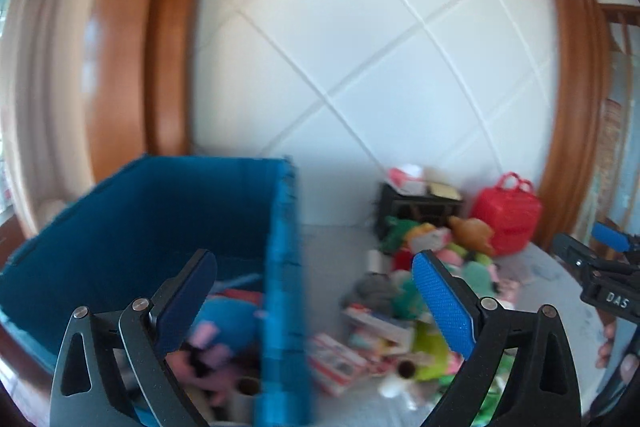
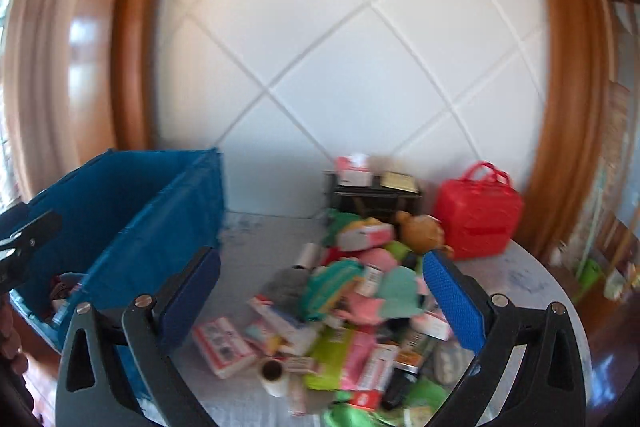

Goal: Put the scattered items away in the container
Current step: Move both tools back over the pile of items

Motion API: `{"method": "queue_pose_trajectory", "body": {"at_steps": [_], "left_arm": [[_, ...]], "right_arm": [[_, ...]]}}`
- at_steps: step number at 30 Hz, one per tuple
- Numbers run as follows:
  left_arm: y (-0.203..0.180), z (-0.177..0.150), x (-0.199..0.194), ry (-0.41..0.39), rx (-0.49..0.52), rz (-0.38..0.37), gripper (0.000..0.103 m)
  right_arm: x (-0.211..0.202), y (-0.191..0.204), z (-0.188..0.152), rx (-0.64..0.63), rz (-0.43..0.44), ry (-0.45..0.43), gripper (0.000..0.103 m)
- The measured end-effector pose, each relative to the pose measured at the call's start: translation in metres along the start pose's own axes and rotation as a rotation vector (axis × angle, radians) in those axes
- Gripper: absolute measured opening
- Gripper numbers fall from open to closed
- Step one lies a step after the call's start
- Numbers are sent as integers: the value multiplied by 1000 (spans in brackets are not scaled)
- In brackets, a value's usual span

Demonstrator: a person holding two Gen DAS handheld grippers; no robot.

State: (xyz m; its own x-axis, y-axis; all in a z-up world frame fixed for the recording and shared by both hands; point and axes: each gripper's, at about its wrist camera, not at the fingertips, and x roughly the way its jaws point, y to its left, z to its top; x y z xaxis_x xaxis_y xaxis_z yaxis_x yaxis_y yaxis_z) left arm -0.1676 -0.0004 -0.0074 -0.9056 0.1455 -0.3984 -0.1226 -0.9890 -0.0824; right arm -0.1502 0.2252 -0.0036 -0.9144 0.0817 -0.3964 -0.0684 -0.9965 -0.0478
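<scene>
A blue fabric bin [image 1: 140, 227] stands at the left on a grey round table [image 1: 336, 251]. It holds a blue plush [image 1: 228, 319] and pink items. To its right lies a pile of scattered toys and packets [image 1: 420, 287]. My left gripper [image 1: 314, 261] is open and empty, its jaws straddling the bin's right wall from above. My right gripper [image 2: 320, 257] is open and empty too, hovering over the pile [image 2: 360, 291] with the bin [image 2: 160, 227] at its left. The picture is blurred.
At the back of the table stand a red plastic case [image 2: 476, 211] and a black box [image 2: 376, 199] with small boxes on top. A brown plush [image 2: 420, 231] and a paper roll [image 2: 274, 375] lie in the pile. Behind is a white padded wall with wooden frames.
</scene>
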Motion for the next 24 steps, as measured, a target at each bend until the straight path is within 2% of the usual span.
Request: {"method": "queue_pose_trajectory", "body": {"at_steps": [3, 5, 9, 13, 16, 20, 24], "left_arm": [[-49, -19, 25, 78, 35, -36, 100], [-80, -36, 50, 149, 55, -8, 100], [-108, -77, 93, 314, 45, 51, 100], [-121, -126, 123, 437, 56, 125, 98], [-124, -152, 134, 480, 66, 165, 94], [-124, -180, 148, 505, 96, 196, 87], [-121, -200, 166, 518, 112, 190, 87]], "right_arm": [[12, -54, -16, 68, 16, 64, 103], [27, -86, -30, 113, 63, 133, 103], [57, -141, -59, 154, 116, 250, 103], [99, -168, -98, 148, 123, 420, 103], [122, -173, -129, 143, 132, 512, 101], [145, -173, -161, 165, 135, 601, 67], [162, -168, -183, 180, 144, 669, 64]]}}
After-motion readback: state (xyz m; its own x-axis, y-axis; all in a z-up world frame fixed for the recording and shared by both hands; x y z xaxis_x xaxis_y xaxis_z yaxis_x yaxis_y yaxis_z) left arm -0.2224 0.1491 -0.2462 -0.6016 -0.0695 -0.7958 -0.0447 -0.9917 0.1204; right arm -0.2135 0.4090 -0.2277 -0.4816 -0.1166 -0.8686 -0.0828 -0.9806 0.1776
